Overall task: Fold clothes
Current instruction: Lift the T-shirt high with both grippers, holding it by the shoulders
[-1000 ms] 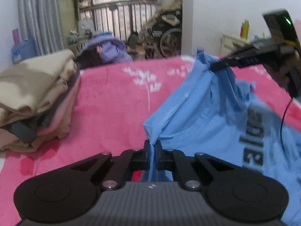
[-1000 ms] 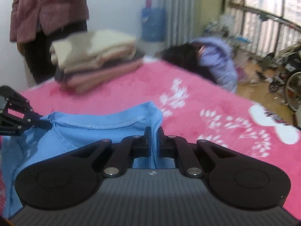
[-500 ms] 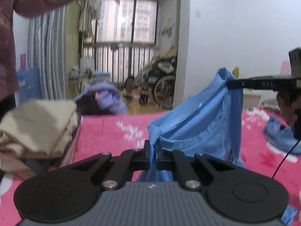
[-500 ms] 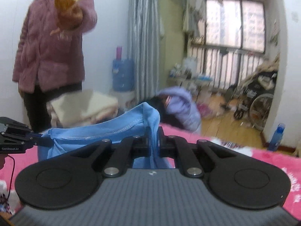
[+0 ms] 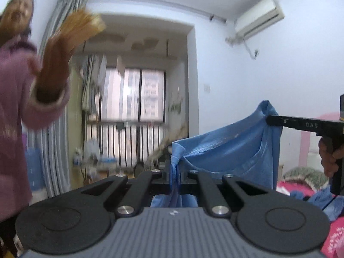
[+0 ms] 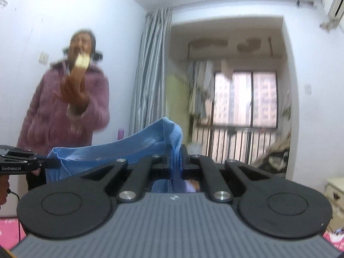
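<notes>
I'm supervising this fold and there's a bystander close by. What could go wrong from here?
1. The blue shirt hangs between the left gripper and the right gripper, each pinching only a small bunch of edge; a tug might pull it free.
2. The person in the pink jacket has a raised hand nearby; swinging the shirt could hit it.
</notes>
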The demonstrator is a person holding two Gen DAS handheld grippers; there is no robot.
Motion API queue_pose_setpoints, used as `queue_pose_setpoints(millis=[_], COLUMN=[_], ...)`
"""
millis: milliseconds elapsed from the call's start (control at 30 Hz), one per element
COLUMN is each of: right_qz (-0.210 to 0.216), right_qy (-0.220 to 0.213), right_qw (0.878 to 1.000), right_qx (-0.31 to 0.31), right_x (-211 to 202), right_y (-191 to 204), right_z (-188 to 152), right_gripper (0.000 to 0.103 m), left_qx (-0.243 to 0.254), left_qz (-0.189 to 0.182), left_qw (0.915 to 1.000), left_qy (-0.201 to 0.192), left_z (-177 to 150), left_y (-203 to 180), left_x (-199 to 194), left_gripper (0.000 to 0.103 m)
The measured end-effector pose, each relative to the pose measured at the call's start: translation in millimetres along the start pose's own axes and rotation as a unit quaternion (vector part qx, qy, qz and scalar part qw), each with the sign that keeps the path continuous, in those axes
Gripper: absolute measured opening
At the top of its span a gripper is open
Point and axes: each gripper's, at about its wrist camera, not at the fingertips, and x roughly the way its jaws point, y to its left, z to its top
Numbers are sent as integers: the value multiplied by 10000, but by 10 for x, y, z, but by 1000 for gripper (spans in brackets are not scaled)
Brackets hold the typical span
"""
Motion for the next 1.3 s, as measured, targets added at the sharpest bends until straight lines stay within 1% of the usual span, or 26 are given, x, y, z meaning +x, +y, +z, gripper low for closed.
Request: queue_pose_setpoints(millis=[100, 200, 367, 567, 767, 1100, 1233, 1300], right_qz=[-100, -170, -285, -308, -290, -214, -229, -271], right_qy=[-315, -561, -904, -1203, -1424, -1699, -1707, -1614], right_qw=[9995, 9983, 9955, 9923, 9893, 9843, 9839, 9856], right_qx=[-2, 8, -7, -19, -156, -431, -481, -421], right_x=[-155, -299, -550, -723, -972, -1307, -1364, -1308], right_y=[55, 70, 67, 6, -23, 16, -4, -53], right_z=[180, 311, 469, 611, 693, 838, 854, 846], right_gripper=[4, 4, 4, 4, 4, 4, 4, 4], left_qx=[133, 145, 289, 383, 450, 478, 466, 426], left_qz=[30, 11, 8, -40, -55, -88, -119, -129], left_qw=[9993, 9982, 9959, 9929, 9895, 9861, 9858, 9869], left_qy=[-344, -575, -851, -1127, -1373, -1589, -1609, -1551], left_z=[254, 474, 779, 1016, 1113, 1165, 1175, 1162], left_y=[-107, -199, -366, -513, -658, -776, -795, -796], left_x=[-100, -197, -338, -521, -769, -1149, -1209, -1185], left_gripper=[5, 5, 5, 5, 5, 5, 5, 5])
